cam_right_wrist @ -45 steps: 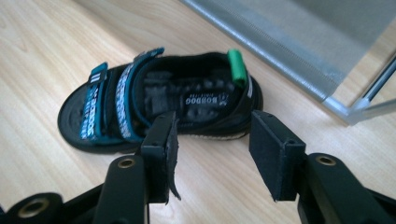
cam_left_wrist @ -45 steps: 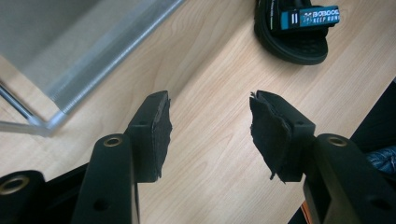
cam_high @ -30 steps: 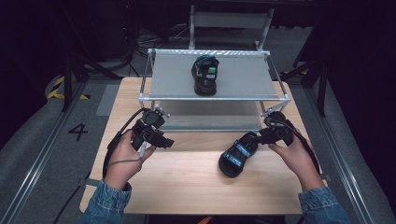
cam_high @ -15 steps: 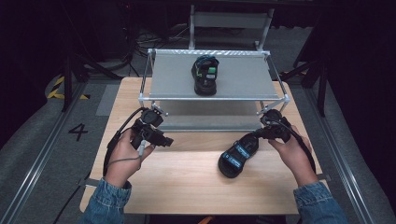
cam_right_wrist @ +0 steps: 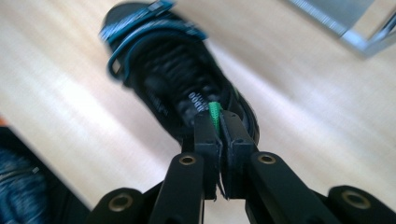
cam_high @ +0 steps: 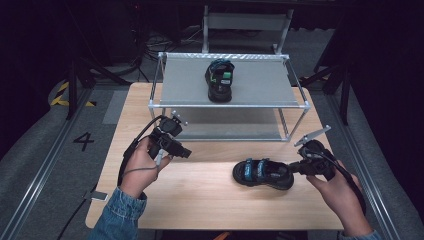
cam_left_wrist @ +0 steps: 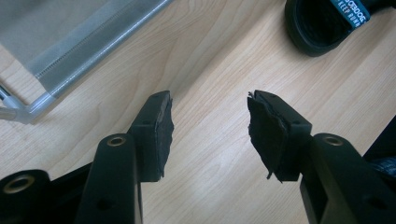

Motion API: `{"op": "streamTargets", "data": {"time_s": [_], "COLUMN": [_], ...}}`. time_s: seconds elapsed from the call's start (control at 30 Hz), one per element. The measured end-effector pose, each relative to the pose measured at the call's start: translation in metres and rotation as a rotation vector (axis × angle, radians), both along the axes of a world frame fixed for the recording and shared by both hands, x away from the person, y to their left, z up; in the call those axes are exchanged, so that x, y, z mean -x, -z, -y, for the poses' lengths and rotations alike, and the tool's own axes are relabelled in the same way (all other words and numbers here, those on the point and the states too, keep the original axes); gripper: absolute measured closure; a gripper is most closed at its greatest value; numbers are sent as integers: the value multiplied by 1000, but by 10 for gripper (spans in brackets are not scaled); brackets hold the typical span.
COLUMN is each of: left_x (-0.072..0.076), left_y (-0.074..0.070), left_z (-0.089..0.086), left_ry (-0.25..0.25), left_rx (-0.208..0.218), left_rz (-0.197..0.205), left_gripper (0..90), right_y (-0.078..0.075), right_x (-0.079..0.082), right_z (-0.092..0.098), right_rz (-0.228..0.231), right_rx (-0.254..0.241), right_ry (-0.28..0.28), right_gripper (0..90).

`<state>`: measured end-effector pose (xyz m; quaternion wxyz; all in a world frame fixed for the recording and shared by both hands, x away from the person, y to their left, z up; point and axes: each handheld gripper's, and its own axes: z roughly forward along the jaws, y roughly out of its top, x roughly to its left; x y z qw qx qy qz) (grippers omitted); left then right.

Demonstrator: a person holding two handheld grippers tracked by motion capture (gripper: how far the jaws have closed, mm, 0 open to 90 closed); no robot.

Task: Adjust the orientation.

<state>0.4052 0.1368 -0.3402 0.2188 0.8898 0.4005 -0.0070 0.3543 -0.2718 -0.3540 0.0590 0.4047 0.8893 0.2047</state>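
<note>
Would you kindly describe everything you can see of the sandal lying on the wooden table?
The sandal is black with blue-trimmed straps and a thick dark sole that looks rubbery. It lies on the bare wooden table in front of the rack, sole down as far as can be told, its length running across the table. At its heel a small green pull loop is pinched by the right tongs, shut on it. The left tongs hang open, apart from it.
</note>
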Motion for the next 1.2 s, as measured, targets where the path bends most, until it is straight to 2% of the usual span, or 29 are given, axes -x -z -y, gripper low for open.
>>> {"op": "streamTargets", "data": {"time_s": [0.1,0.27,0.37,0.43,0.5,0.53,0.57,0.6,0.73,0.83,0.93,1.07,1.13,1.2], "left_x": [-1,-3,-3,-3,-2,-2,-3,-3,-3,-2,-1,0,2,3], "left_y": [1,5,5,5,5,5,5,5,8,9,10,11,12,13], "left_z": [1,1,1,0,0,0,-2,-2,-7,-11,-16,-22,-25,-27], "left_ry": [-3,-7,-6,-6,-3,-3,-5,-10,-24,-36,-43,-61,-72,-78], "left_rx": [4,3,0,5,3,3,6,5,8,9,9,9,12,11], "left_rz": [-3,-18,-23,-24,-21,-21,-26,-28,-35,-39,-42,-42,-42,-45], "left_gripper": [489,489,487,486,486,485,484,482,476,476,475,473,473,473], "right_y": [5,10,11,10,9,9,7,5,-3,-3,4,20,29,37], "right_x": [19,38,43,43,43,43,40,39,30,23,11,-4,-10,-15], "right_z": [2,-2,-7,-8,-7,-7,-4,-3,2,0,-4,-9,-13,-17], "right_rz": [-31,-57,-39,-22,-14,-14,8,28,76,95,78,34,11,5], "right_rx": [-22,-45,-36,-13,-20,-20,-44,-48,-97,-97,-88,-98,-82,-59], "right_ry": [-7,-29,-48,-38,-40,-40,-34,-32,-17,-32,-41,-61,-71,-83], "right_gripper": [862,859,847,834,762,762,611,567,498,484,484,483,487,500]}}
